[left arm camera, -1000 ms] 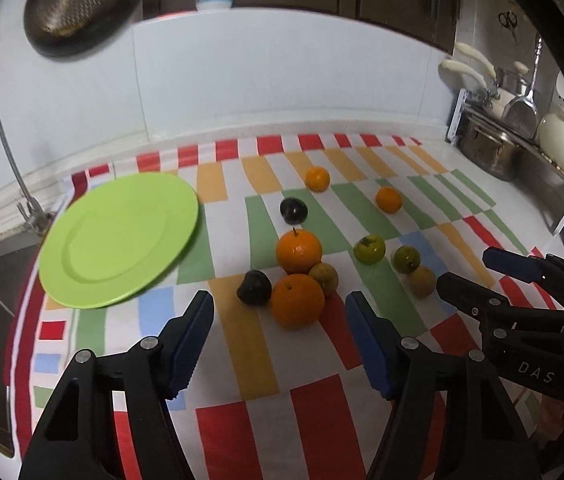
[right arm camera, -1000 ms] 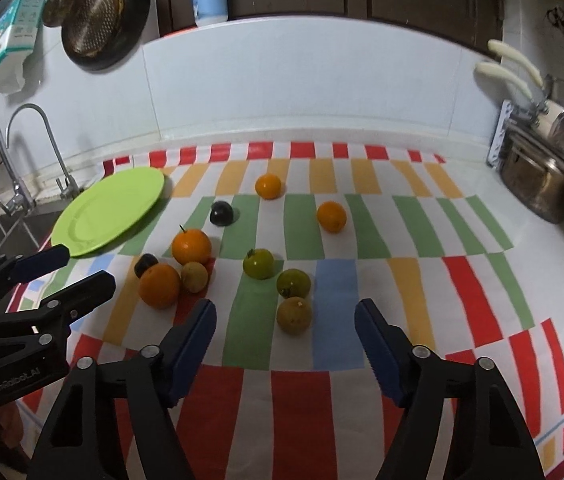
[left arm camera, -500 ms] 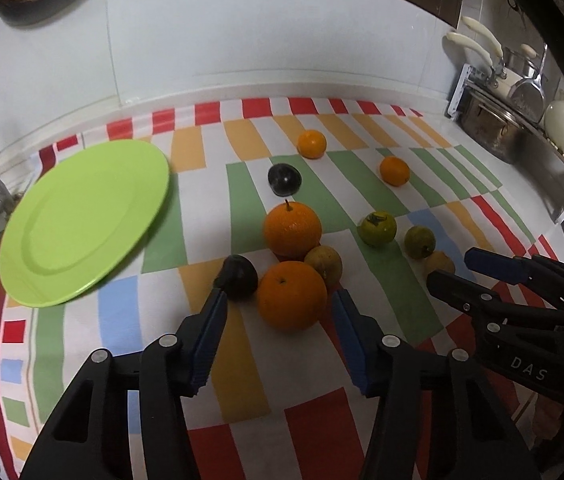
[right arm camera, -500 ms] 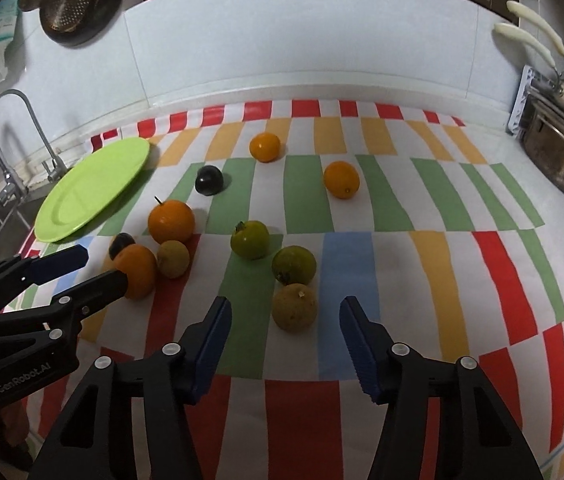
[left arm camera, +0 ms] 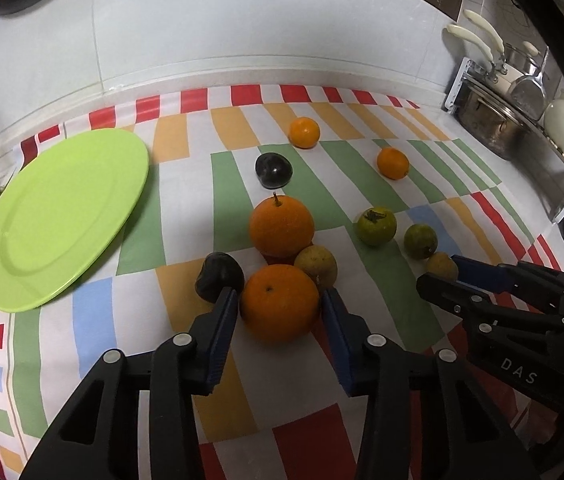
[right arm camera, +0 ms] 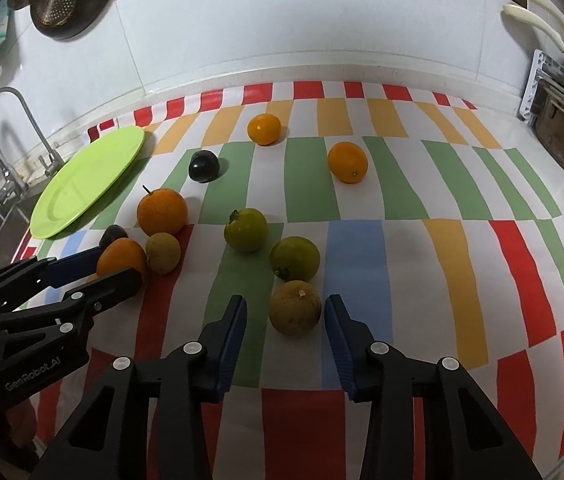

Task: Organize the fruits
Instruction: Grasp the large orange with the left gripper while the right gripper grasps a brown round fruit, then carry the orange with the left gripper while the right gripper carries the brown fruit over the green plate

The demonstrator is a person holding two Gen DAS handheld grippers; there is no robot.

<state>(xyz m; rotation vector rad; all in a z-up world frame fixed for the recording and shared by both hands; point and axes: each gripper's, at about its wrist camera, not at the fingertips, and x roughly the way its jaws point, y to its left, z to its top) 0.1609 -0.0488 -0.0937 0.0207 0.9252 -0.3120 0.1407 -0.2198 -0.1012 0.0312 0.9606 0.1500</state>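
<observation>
My left gripper (left arm camera: 280,300) is closing on an orange (left arm camera: 280,308), and its blue pads touch both flanks of the fruit on the striped cloth (left arm camera: 102,312). A dark plum (left arm camera: 220,276) sits against the left finger, and a brownish fruit (left arm camera: 315,266) lies by the right one. My right gripper (right arm camera: 285,308) is also closing; a dull yellow-brown fruit (right arm camera: 295,308) lies between its jaws, with a gap still showing on the left side. The green plate (left arm camera: 62,216) lies at the left.
A stemmed orange (left arm camera: 282,226), another plum (left arm camera: 274,170), two small oranges (left arm camera: 304,132) (left arm camera: 392,163) and two green fruits (right arm camera: 246,229) (right arm camera: 294,258) lie on the cloth. A faucet and sink (right arm camera: 14,152) are at the left, pots (left arm camera: 493,128) at the right.
Both grippers came down and forward toward the fruit while their jaws narrowed. The left now frames the near orange, the right the yellow-brown fruit.
</observation>
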